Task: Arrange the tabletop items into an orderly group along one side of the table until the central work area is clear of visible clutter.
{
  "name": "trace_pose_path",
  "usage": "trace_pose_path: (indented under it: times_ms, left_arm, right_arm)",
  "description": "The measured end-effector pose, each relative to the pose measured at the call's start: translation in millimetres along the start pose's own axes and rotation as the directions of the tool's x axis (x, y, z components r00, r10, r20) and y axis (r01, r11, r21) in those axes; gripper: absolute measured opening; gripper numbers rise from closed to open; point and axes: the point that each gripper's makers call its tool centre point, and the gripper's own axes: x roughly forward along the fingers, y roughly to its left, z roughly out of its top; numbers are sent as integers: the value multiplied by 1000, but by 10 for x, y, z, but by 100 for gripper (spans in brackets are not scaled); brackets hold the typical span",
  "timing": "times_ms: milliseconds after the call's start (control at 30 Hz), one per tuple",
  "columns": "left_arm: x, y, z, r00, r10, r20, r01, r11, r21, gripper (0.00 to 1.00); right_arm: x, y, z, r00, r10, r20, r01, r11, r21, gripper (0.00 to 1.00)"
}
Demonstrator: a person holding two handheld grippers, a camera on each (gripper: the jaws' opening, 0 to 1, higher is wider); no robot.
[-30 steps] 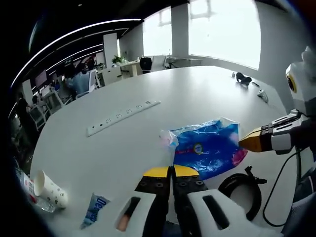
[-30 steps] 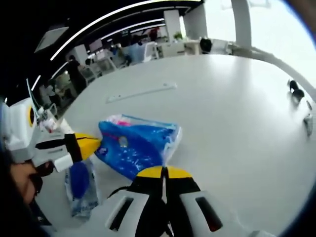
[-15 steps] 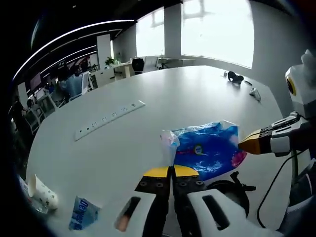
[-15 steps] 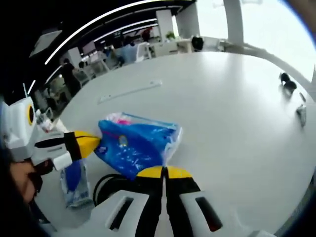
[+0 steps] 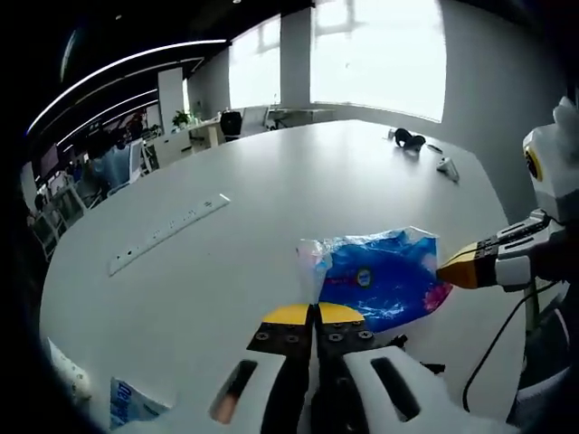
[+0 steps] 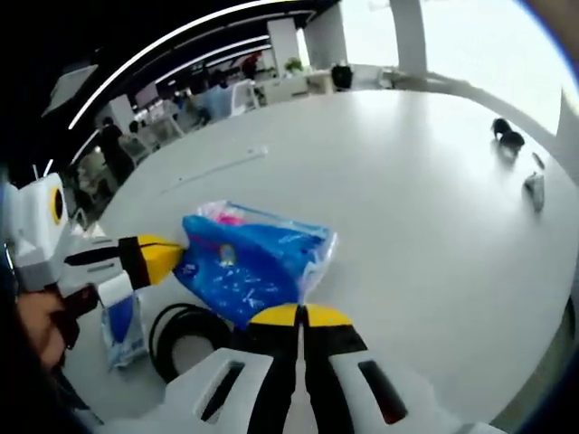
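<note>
1. The blue bag [image 5: 384, 282] hangs stretched between the two grippers, above the desk [image 5: 271, 208].
2. The left gripper [image 5: 314, 316] pinches one end with its jaws pressed tight.
3. The right gripper [image 6: 299, 316] pinches the other end the same way.
4. The bag's long side runs from one gripper to the other.

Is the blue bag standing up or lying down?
Lying down. The blue bag lies flat and crumpled on the table, between both grippers' shut yellow tips.
</note>
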Motion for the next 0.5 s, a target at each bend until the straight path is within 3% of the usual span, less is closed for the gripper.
trace_pose_path:
  times_ms: [500]
  left_arm:
    - [205,-206,23,999,-40,-5,40,998,45,0]
  right_arm:
    - [-49,-229,-68,999,-39,-3,40,998,38,0]
